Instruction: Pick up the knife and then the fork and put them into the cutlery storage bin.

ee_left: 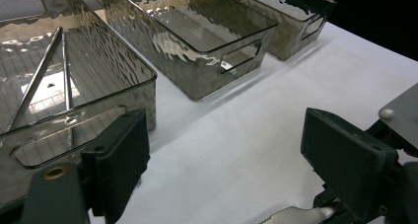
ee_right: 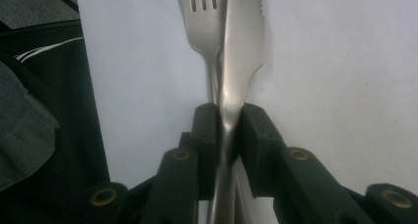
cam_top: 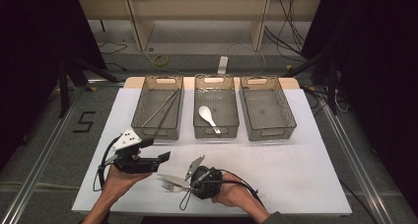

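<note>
Plainly, right gripper (ee_right: 228,130) clamps knife (ee_right: 241,46); left gripper (ee_left: 217,169) gapes; floor reads "5" (cam_top: 84,121).

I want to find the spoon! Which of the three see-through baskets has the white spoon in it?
The middle basket holds the white spoon. The left basket has two long metal chopsticks instead, and the right basket has nothing in it.

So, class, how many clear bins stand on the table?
3, in a row at the table's far side: the left bin, middle bin and right bin.
</note>
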`<move>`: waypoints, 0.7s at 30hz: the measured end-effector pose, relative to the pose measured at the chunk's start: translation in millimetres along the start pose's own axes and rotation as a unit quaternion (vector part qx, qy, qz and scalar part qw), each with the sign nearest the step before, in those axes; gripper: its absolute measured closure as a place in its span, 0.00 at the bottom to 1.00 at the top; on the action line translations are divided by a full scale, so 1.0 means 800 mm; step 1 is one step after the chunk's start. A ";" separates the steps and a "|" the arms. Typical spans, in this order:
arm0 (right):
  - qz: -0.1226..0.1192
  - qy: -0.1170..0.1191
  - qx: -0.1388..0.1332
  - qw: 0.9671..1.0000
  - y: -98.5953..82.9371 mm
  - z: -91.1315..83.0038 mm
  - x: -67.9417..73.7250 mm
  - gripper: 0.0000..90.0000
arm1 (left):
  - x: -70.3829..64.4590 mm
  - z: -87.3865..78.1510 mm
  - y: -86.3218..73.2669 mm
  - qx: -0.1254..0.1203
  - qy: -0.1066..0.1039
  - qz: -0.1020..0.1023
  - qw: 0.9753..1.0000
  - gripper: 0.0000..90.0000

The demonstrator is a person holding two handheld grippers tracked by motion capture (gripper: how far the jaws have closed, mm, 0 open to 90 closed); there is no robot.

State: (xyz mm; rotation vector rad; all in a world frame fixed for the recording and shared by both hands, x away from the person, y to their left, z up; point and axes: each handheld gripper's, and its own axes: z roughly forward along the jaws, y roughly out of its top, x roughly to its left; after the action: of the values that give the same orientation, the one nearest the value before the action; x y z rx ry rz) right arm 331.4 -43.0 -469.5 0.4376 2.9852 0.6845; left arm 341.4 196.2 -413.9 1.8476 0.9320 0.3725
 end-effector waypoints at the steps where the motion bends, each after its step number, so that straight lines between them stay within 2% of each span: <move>1: 0.000 0.000 0.002 1.000 0.000 0.000 0.000 0.88 | 0.000 0.000 0.000 0.000 0.000 0.000 1.000 0.20; 5: 0.017 0.001 -0.003 1.000 0.000 0.000 0.000 0.89 | 0.000 0.000 0.000 -0.002 0.000 -0.001 1.000 0.20; 10: 0.006 0.005 -0.005 1.000 0.000 -0.002 -0.003 0.90 | 0.000 -0.001 0.000 -0.001 0.000 0.000 1.000 0.20; 14: 0.017 0.011 -0.019 1.000 -0.001 -0.007 -0.007 0.90 | 0.001 -0.002 0.000 -0.002 0.001 0.000 1.000 0.20; 21: 0.034 -0.001 -0.032 0.999 -0.006 -0.018 -0.018 0.90 | 0.001 -0.003 0.001 -0.008 0.003 -0.004 1.000 0.20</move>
State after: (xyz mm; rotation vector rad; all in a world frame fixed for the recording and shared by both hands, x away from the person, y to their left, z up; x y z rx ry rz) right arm 342.5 -57.4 -459.2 0.5385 2.9489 0.7833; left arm 340.9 198.3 -412.4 1.8288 0.9373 0.3802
